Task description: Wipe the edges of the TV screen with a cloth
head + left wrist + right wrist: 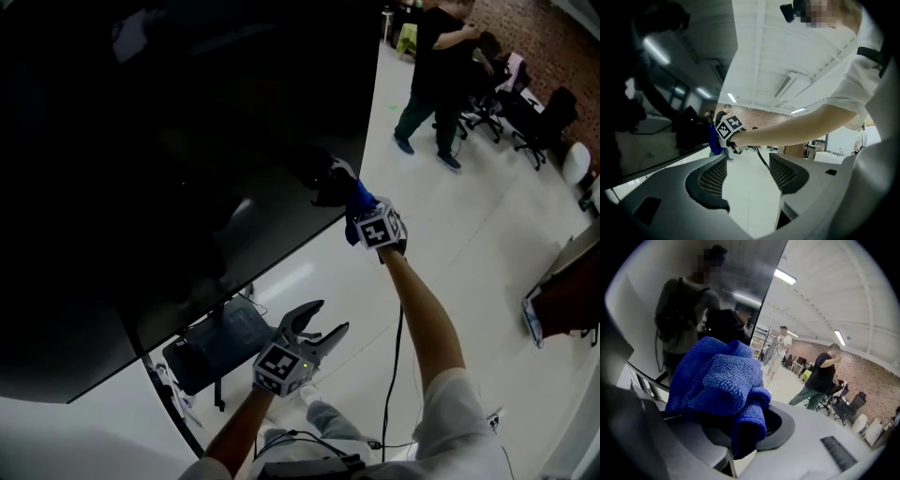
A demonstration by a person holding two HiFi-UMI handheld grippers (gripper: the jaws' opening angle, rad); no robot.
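A large dark TV screen (169, 159) fills the upper left of the head view. My right gripper (339, 180) is shut on a blue cloth (361, 202) and holds it against the screen's right edge, near the lower right corner. In the right gripper view the bunched blue cloth (719, 383) sits between the jaws, with the screen's edge (769, 287) running up behind it. My left gripper (317, 319) hangs open below the screen with nothing between its fingers. It appears in its own view as left gripper (747, 174), looking toward my right arm and the blue cloth (712, 140).
The TV stands on a black stand (211, 347) over a white floor (469, 244). A person (433, 80) stands at the far right beside several office chairs (539, 122). A cable (394, 375) hangs from my right arm. A table edge (567, 300) sits at the right.
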